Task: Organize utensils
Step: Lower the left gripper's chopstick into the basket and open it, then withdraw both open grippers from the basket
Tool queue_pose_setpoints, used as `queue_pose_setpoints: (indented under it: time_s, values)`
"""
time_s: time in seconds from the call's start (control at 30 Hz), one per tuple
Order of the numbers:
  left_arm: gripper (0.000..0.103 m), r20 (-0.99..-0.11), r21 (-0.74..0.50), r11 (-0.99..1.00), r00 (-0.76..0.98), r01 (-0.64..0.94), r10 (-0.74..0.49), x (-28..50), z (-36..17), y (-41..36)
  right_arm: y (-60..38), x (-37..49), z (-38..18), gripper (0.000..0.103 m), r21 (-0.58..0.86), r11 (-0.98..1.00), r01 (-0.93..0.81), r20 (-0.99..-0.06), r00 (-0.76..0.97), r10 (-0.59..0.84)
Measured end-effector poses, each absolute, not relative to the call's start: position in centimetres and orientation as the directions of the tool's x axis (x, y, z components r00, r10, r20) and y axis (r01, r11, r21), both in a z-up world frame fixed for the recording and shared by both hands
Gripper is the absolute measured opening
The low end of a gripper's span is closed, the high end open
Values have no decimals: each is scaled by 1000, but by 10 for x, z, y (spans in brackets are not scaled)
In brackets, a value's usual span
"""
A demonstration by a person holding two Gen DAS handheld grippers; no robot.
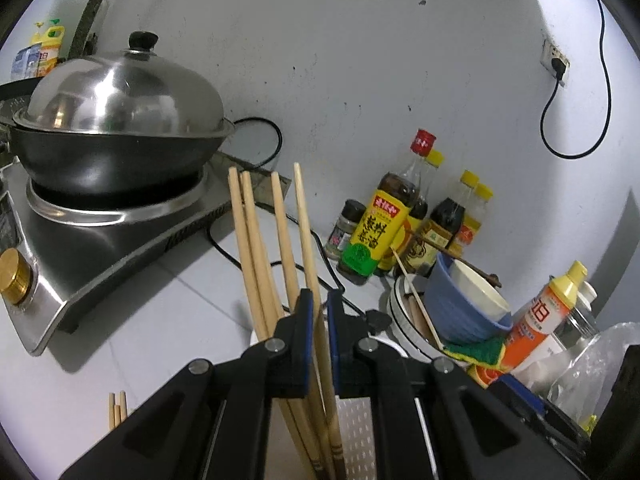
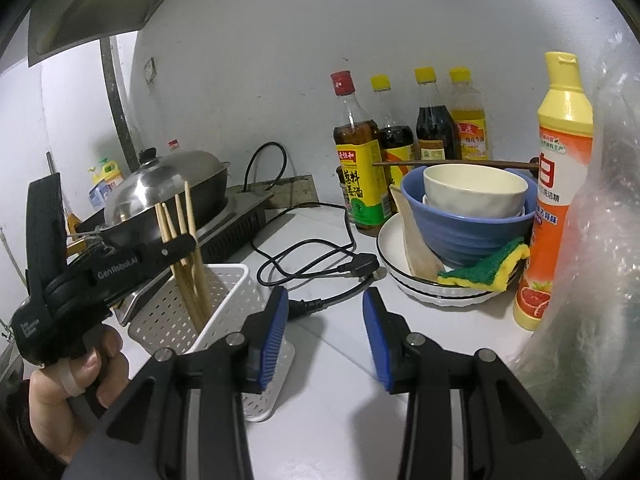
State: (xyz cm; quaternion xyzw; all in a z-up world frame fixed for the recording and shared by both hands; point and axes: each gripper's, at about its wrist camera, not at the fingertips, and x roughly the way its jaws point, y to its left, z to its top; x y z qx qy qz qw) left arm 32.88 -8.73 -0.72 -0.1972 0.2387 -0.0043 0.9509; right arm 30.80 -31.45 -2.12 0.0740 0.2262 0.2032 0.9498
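The pale wooden chopsticks [image 2: 185, 256] are standing near-upright in the white perforated plastic basket [image 2: 224, 280], one pinched by the left gripper [image 1: 320, 312] above it, while the right gripper [image 2: 325, 322] is hovering beside it, fingers spread.

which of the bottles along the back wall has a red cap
The tall bottle at the left end of the row, with the yellow and green label. The other three tall bottles there have yellow caps.
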Motion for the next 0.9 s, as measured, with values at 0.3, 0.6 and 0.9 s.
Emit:
queue_pose_setpoints:
  time_s: [0.3,0.6,0.9]
  values:
    - [34,-476,-367,929,869,-57,-135,305,2,-79,-315,310,-24,37,222,916,-334,-413,819,399]
    - [42,-500,-287,957,858,-38,-116,264,6,-62,-308,311,-28,37,210,916,-340,-430,810,399]
    - [46,-548,-214,976,830,-24,-99,226,-3,-39,-296,312,-31,37,199,909,-366,-450,790,417]
